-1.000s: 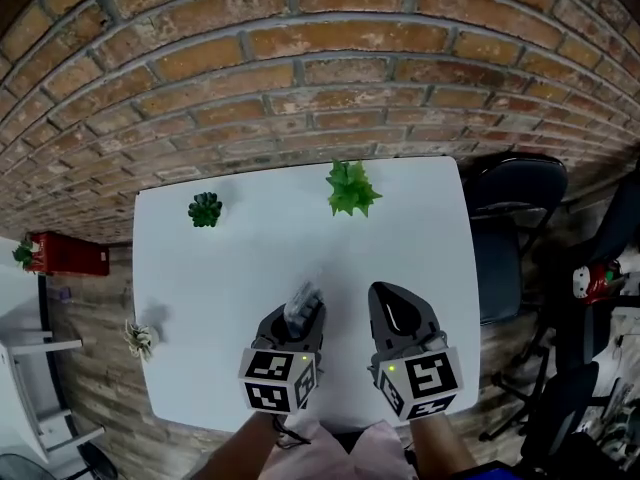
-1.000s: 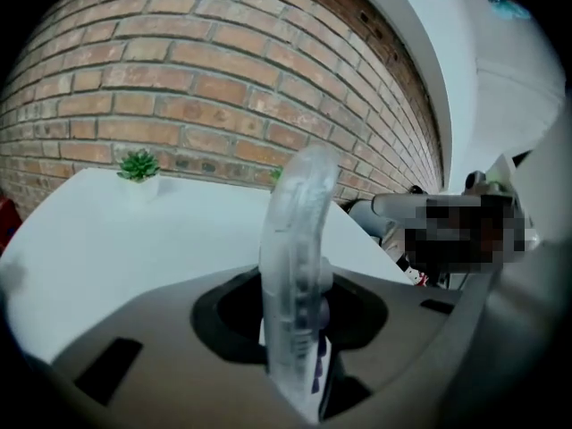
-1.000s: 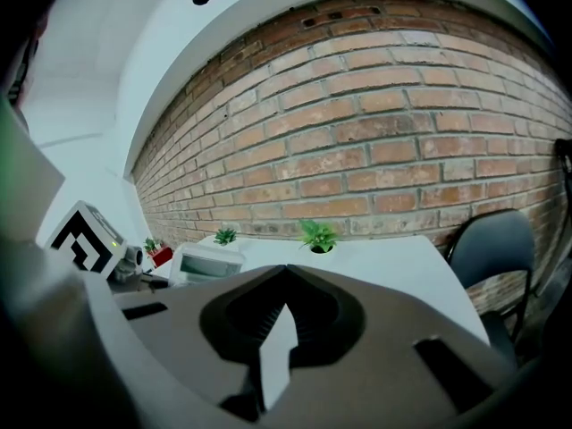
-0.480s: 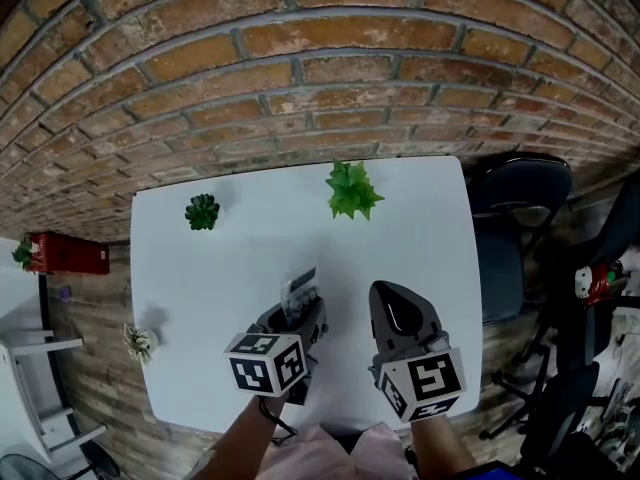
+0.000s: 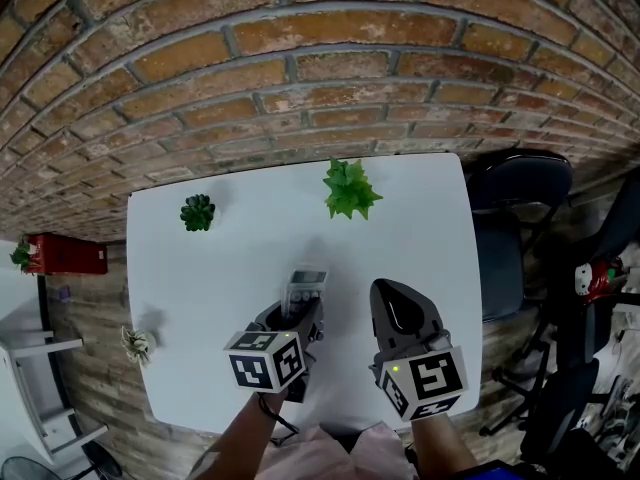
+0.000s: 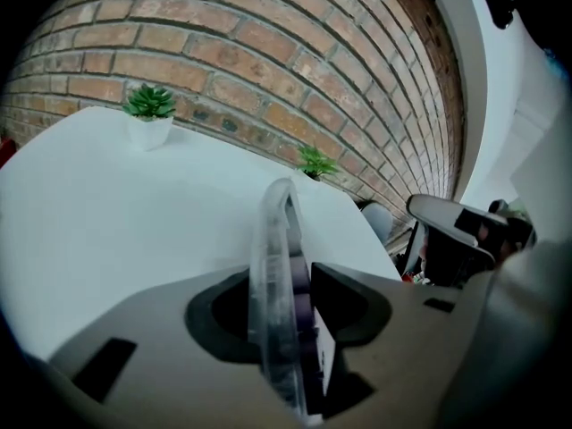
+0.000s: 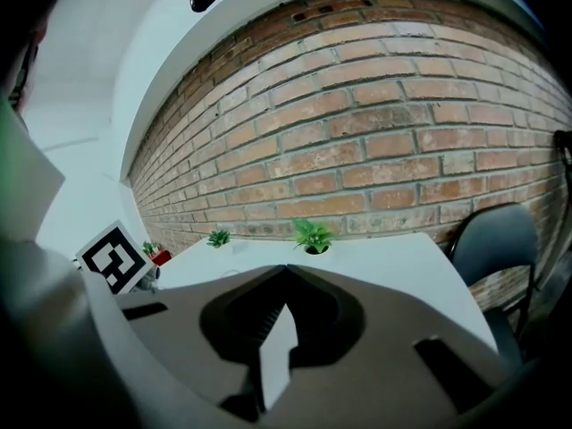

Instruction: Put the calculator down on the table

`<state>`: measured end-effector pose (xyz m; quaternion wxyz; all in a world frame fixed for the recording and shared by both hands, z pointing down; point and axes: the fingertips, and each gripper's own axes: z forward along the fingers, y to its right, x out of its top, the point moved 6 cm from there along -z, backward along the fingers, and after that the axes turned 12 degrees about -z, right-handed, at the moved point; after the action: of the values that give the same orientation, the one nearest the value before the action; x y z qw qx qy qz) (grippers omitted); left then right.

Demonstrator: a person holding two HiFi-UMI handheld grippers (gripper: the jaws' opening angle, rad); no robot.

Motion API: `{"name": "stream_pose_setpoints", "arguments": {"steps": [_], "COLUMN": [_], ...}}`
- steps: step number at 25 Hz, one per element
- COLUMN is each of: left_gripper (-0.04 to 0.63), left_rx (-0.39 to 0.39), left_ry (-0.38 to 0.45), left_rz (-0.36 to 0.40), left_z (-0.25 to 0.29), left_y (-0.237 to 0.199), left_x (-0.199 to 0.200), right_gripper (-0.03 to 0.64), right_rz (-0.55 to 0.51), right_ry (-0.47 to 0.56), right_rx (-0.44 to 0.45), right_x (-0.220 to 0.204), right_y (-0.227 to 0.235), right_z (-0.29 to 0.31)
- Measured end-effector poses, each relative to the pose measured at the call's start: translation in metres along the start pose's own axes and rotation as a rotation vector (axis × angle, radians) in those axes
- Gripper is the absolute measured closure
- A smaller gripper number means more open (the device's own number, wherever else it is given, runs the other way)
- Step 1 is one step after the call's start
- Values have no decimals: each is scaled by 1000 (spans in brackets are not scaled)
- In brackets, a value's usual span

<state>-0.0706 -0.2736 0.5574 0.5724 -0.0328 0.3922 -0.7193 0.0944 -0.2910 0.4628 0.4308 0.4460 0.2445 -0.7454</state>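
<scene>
Left gripper [image 5: 298,318] jaws easing apart; calculator [image 5: 305,289] between them, gap showing along one face. Right gripper [image 5: 398,313] closed, empty, just beside. Calculator low at near side of white table [image 5: 220,258]; contact with top unclear.

Risk: thin slab presented edge-on, likely to topple or skid once freed. Glossy clear cover, rounded corners, dark body; smooth matte tabletop, little friction.
</scene>
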Motion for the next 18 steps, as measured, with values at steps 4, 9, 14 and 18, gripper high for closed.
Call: {"name": "stream_pose_setpoints", "arguments": {"steps": [4, 9, 14, 18], "left_gripper": [411, 361, 281, 257], "left_rx": [1, 23, 41, 62], "left_ry": [12, 17, -2, 16], "left_rz": [-5, 43, 95, 88], "left_z": [0, 0, 2, -1], "left_y": [-3, -7, -10, -16], "left_x": [1, 2, -1, -1], "right_gripper": [615, 615, 615, 615], "right_rz": [3, -9, -14, -22], "right_ry": [-1, -6, -5, -3], "right_rx": [1, 8, 8, 3], "right_x": [0, 0, 3, 6], "right_y": [-2, -4, -7, -9], "right_z": [2, 4, 5, 3]}}
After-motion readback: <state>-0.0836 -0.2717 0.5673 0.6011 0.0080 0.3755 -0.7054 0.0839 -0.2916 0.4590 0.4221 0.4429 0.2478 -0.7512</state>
